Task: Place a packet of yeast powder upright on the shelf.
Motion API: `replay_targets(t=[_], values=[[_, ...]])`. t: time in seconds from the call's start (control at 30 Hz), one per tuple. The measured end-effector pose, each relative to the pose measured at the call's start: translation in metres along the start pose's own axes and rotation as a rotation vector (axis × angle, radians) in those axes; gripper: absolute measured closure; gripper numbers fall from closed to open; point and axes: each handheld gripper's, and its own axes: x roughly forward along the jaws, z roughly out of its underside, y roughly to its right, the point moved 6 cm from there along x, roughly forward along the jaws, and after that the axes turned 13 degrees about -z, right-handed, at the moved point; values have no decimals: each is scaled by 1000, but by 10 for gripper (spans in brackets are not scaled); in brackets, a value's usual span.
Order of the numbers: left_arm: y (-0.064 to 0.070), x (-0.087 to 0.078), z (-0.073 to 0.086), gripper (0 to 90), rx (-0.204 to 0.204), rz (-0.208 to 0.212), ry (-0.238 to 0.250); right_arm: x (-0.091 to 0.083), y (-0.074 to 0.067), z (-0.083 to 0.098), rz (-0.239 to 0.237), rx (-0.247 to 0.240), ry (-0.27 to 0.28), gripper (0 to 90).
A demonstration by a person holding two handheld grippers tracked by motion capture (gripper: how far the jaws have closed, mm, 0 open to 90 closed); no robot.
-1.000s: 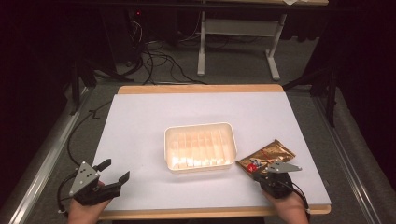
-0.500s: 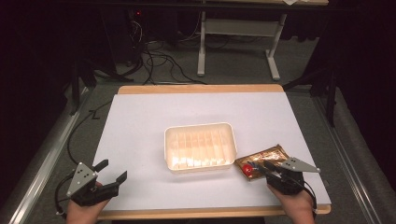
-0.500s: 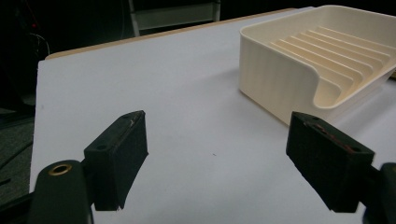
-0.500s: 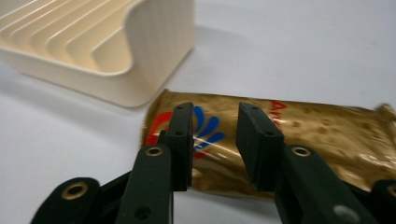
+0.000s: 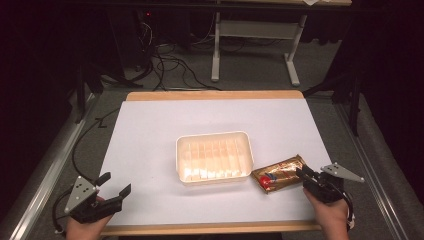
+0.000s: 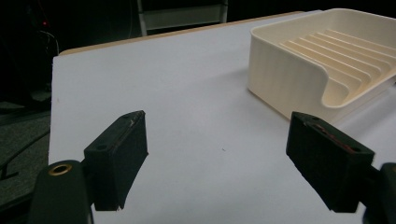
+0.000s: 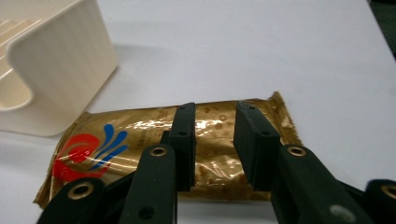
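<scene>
Right gripper view has the gold snack packet (image 7: 163, 154) lying flat on the white table top (image 7: 261, 51), with a red and blue swirl logo toward its 9 o'clock end and a crimped seal at its 3 o'clock end. The right gripper (image 7: 215, 140) sits right over the middle of it, jaws a little apart with a strip of gold foil showing in the gap. They've just been closing a touch, but the pads aren't pinching the packet as far as I can see, so I'd call it loose, nothing clamped.

From the high view the packet (image 5: 280, 174) is at about 4 o'clock from the cream ribbed tray (image 5: 214, 157), just beside its corner; whether they touch I can't tell. The right gripper (image 5: 305, 176) comes at it from the packet's 3 o'clock side, held in the person's right hand (image 5: 330, 212).

Way over at the table's 7 o'clock corner, the left gripper (image 5: 114, 184) hangs with jaws wide apart and nothing between them. Its own view shows bare table (image 6: 187, 93), with the tray (image 6: 299, 79) off at 2 o'clock.
</scene>
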Motion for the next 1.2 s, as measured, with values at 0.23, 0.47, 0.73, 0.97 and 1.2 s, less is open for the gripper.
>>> replay_targets(t=[0.23, 0.47, 0.73, 0.97, 1.2], values=[[0, 5, 3, 211, -19, 18, -20, -6, 20, 2, 41, 82, 32, 683], [-1, 6, 7, 207, -15, 22, -56, -12, 29, 3, 38, 111, 53, 635], [0, 10, 10, 207, -13, 22, -78, -11, 31, 4, 18, 129, 58, 577], [1, 5, 14, 205, 0, 23, -90, -10, 40, 6, 6, 179, 79, 481], [-1, -1, 17, 203, 26, 8, -101, 1, 49, 7, 1, 248, 83, 404]])
